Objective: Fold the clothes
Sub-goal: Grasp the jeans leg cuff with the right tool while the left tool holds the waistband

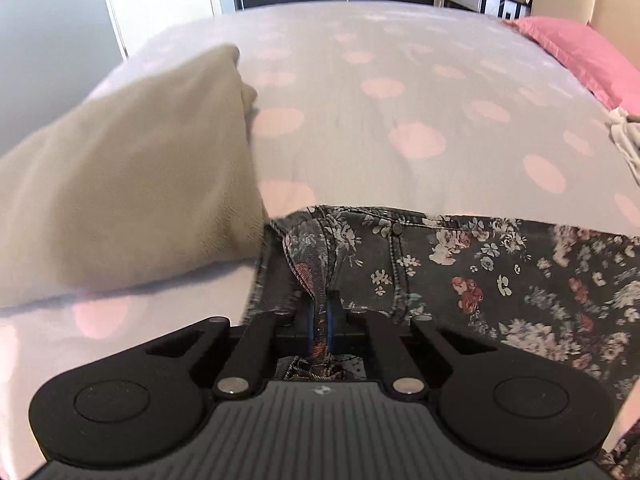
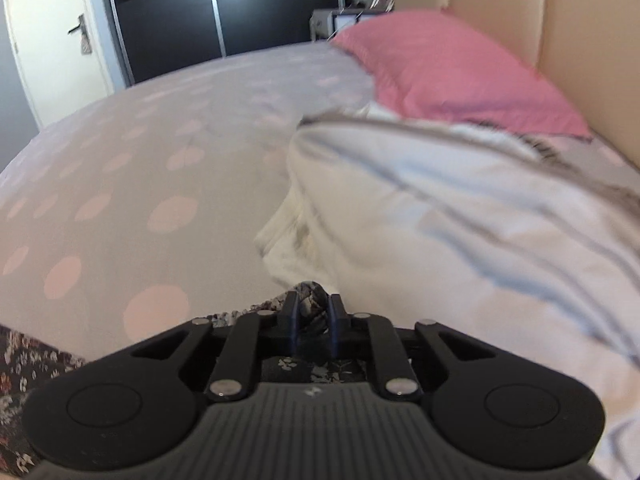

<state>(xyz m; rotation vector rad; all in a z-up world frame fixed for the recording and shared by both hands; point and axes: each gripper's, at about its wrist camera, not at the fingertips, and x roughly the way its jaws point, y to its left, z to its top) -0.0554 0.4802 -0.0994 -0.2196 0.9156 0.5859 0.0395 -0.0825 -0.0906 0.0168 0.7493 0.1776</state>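
Jeans (image 1: 460,276) lying across the near edge of the bed (image 1: 360,120), both ends pinched up. Left gripper (image 1: 319,320) clamping a bunched ridge of floral denim near the waistband, jaws narrow on cloth. Right gripper (image 2: 313,322) gripping the other end the same way, jaws narrow around a small tuft. Judging the step: holding the garment by two points, fitting either spreading it flat or carrying one edge over for a fold; not settling which. Calling for level, matched travel of both grips, keeping the cloth taut. Denim looking stiff, seamed, dark grey with pale and red flowers. Beige cloth (image 1: 132,184) mounded just left, soft. White pile (image 2: 460,216) rumpled just right. Pink pillow (image 2: 448,72) beyond, plump.
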